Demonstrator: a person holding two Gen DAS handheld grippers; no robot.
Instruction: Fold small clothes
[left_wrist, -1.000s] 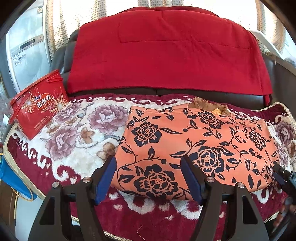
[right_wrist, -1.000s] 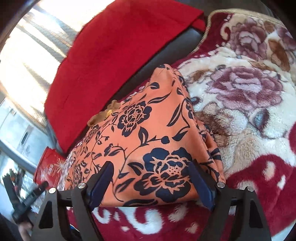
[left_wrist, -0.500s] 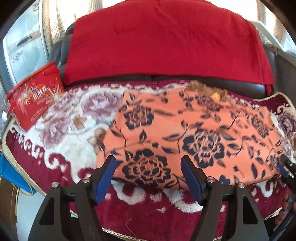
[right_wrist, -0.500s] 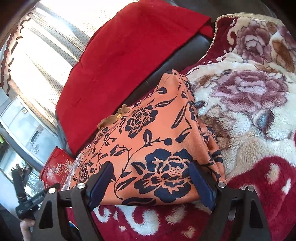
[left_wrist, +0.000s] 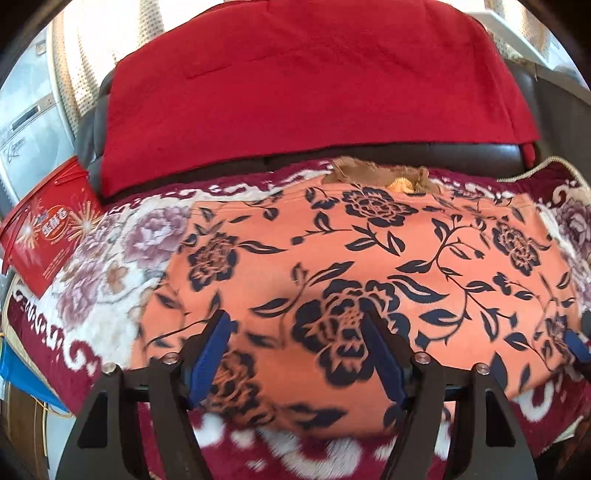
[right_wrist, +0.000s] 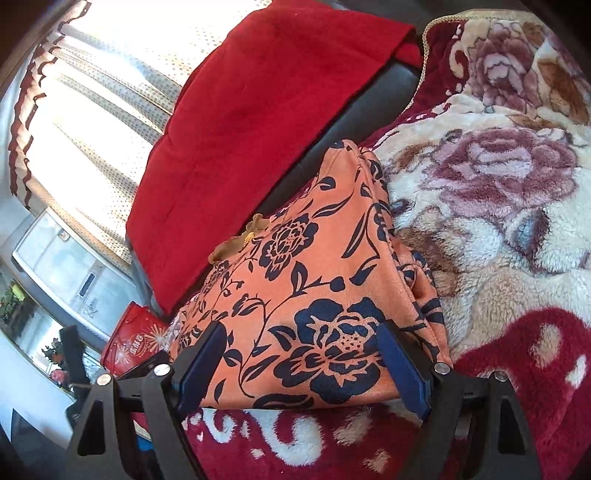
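left gripper (left_wrist: 295, 354): jaws opening, nothing clamped, orange floral garment (left_wrist: 369, 266) near hem lies between its fingers | right gripper (right_wrist: 303, 363): jaws wide, unclamped, straddling garment's corner (likely for a two-point hem lift) | garment flat on plush blanket (right_wrist: 498, 206)

Both wrist views close, angled down, sharing orange floral cloth (left_wrist: 369, 266)
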